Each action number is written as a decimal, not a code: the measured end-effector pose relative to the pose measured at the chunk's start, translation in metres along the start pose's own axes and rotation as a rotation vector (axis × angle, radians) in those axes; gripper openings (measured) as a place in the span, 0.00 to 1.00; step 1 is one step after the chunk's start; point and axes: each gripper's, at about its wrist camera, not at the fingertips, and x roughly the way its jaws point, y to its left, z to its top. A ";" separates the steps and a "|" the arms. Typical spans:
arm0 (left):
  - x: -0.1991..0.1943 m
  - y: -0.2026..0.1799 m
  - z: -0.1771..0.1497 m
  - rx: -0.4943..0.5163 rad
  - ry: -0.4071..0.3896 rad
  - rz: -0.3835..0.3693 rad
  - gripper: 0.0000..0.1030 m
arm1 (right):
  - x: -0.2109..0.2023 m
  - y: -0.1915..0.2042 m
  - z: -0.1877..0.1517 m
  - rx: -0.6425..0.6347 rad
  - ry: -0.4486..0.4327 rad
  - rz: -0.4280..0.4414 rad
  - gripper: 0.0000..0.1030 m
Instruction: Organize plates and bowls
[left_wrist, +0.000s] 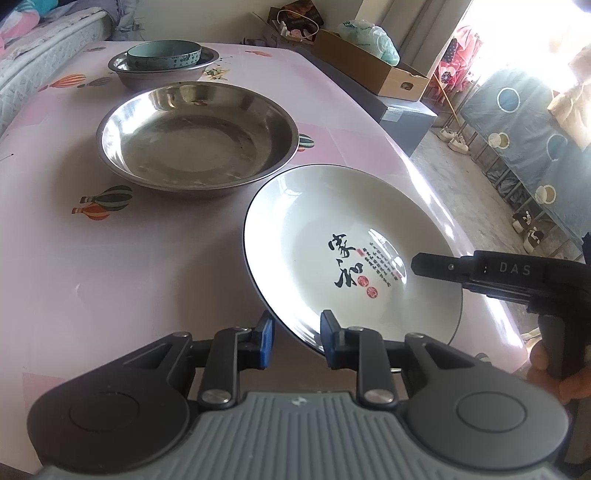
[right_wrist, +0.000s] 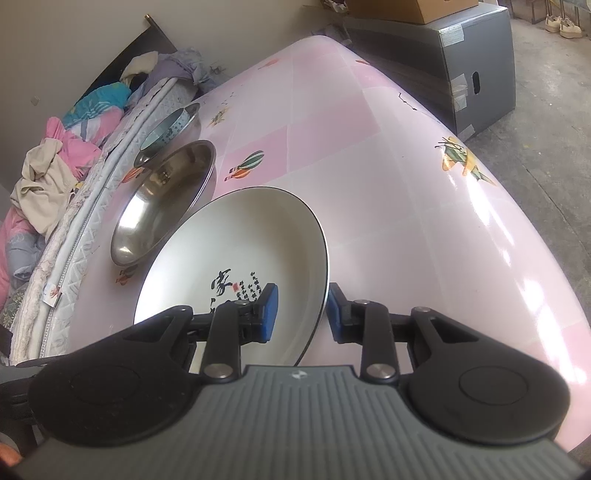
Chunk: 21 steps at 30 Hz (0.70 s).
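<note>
Here | pink balloon-print table (left_wrist: 110, 266); bed (right_wrist: 44, 206) beside | both tools grip white plate (left_wrist: 332, 229)

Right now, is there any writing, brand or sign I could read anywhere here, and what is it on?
"DAS": white letters on the side of the right gripper, seen from the left wrist.
"家和": large black brush characters inside the white plate.
Small black columns of characters beside them on the plate: too small to read.
Red seal stamps on the plate: too small to read.
A small pale emblem on each gripper's grey housing: not legible as text.
</note>
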 end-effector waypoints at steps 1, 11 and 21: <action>0.000 0.000 0.000 -0.001 0.002 -0.004 0.26 | 0.000 0.000 0.000 0.002 0.002 0.001 0.27; 0.006 0.004 0.003 -0.015 0.010 -0.024 0.27 | 0.001 -0.002 0.000 0.019 -0.001 0.010 0.28; 0.008 0.004 0.008 -0.005 -0.013 0.018 0.27 | 0.002 -0.006 0.002 0.032 -0.007 0.019 0.27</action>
